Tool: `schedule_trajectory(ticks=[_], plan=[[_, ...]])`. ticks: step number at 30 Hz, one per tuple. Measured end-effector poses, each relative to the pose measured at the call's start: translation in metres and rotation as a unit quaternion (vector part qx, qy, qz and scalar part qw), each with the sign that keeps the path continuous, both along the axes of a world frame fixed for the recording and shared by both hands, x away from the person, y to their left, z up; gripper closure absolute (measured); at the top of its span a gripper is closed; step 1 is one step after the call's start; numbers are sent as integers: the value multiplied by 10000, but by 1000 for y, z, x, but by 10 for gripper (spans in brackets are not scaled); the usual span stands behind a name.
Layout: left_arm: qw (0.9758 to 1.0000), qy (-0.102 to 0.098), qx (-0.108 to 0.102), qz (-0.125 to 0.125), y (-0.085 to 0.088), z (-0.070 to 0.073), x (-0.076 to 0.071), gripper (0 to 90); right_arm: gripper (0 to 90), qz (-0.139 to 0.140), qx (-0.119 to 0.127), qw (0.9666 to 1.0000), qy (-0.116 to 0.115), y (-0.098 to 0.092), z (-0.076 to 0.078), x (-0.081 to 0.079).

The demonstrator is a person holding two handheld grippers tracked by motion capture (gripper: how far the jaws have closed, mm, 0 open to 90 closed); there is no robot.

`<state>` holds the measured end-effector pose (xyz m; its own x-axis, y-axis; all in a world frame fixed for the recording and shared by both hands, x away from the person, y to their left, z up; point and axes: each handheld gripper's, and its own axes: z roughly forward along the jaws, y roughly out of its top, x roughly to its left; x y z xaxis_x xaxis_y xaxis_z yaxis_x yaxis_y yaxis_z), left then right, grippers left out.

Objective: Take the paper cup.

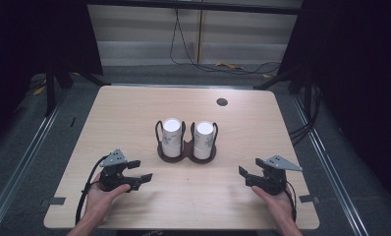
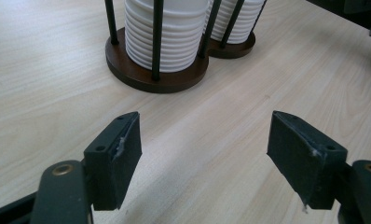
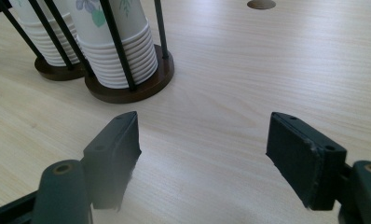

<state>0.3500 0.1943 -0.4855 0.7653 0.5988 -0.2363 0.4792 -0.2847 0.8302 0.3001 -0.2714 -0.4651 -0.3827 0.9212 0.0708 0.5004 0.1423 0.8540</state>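
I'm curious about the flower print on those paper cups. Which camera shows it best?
The right gripper view: the printed cup stack stands close, petals and leaves clear. The high view shows faint specks; the left gripper view shows plain ribbed rims.

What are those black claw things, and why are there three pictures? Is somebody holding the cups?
The claws are grippers, tools with two jaws that pinch. A person holds one in each hand. The high view looks down from above: the left gripper and the right gripper sit over a wooden table, one near each front corner. The other two pictures come from little cameras riding on the grippers, so the two black jaws stick up from the bottom. In the middle of the table stands a dark holder with thin black rods. It keeps two stacks of paper cups, the left stack and the right stack. Nobody holds the cups: both grippers are open, with nothing between the jaws.
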Motion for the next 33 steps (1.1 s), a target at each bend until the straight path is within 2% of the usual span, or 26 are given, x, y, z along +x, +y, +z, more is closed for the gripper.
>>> schedule_trajectory(ticks=[4, 6, 8, 11, 16, 18, 20, 21, 23, 24, 26, 27, 30, 33], plan=[[10000, 5, -76, 13, 0, 0, 2, 240, 257, 4, 44, 10000, 6, 1, -2, 1], [10000, -16, -54, 27, -1, 1, 3, 226, 260, 20, 38, 10000, 10, 1, -2, 2], [9999, -85, 74, 94, -3, 1, 4, 196, 267, 90, 34, 9999, 98, 3, -3, 4], [10000, 10, -16, 31, -4, 4, 7, 189, 267, 164, 65, 9997, 169, 4, -4, 5], [9999, -84, -101, 43, -5, 14, 7, 158, 267, 180, 111, 9994, 260, 8, -4, 6], [9997, -155, -158, -45, -8, 21, 10, 158, 267, 218, 106, 9994, 254, 9, -3, 6], [9997, -114, -209, -80, -9, 22, 12, 157, 267, 241, 79, 9994, 227, 10, -3, 5], [9996, 8, -189, -231, -12, 26, 17, 158, 267, 262, 90, 9994, 225, 11, -3, 5], [9995, -42, -218, -241, -14, 28, 19, 162, 267, 287, 64, 9993, 216, 11, -3, 4], [9992, -76, -145, -368, -18, 33, 21, 182, 267, 285, 75, 9993, 235, 12, -3, 4], [9984, -135, -209, -500, -21, 41, 25, 217, 267, 315, 78, 9993, 199, 12, -4, 3], [9982, -189, -176, -537, -22, 44, 26, 246, 267, 301, 25, 9994, 157, 13, -5, 2], [9980, -422, -176, -432, -26, 56, 32, 259, 268, 385, 50, 9991, 145, 14, -4, 3], [9979, -508, -155, -379, -30, 62, 36, 272, 267, 453, 60, 9988, 169, 16, -3, 2]])
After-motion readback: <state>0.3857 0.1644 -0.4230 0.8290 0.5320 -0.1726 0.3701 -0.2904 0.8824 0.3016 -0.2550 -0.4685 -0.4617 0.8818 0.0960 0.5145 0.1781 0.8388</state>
